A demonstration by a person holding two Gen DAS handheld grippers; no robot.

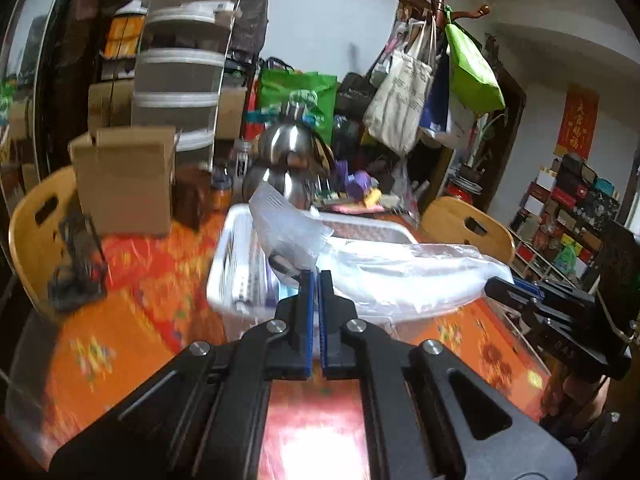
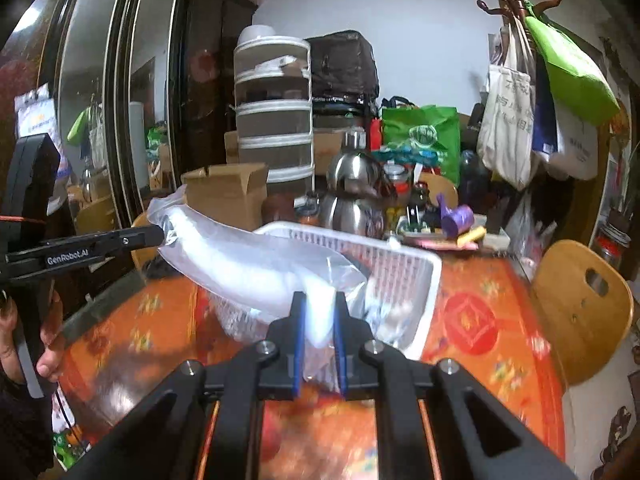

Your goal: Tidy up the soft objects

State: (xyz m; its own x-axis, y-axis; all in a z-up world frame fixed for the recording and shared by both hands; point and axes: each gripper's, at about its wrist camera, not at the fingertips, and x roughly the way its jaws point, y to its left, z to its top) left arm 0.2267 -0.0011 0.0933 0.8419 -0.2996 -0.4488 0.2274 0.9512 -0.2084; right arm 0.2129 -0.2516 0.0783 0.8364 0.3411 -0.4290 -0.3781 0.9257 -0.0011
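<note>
A clear plastic bag with white soft contents (image 1: 400,276) hangs over a white slatted basket (image 1: 236,264) on the orange patterned tablecloth. My left gripper (image 1: 317,280) is shut on one end of the bag. In the right wrist view the bag (image 2: 248,268) stretches from the left gripper (image 2: 160,236) at the left to my right gripper (image 2: 320,308), which is shut on its other end. The basket (image 2: 400,264) lies just behind and below the bag. The right gripper also shows in the left wrist view (image 1: 504,288).
A cardboard box (image 1: 124,180), steel kettles (image 1: 288,152), a purple toy (image 1: 360,184) and clutter stand behind the basket. Wooden chairs stand at the left (image 1: 36,236) and at the right (image 2: 584,304). A coat rack with bags (image 1: 440,72) stands behind.
</note>
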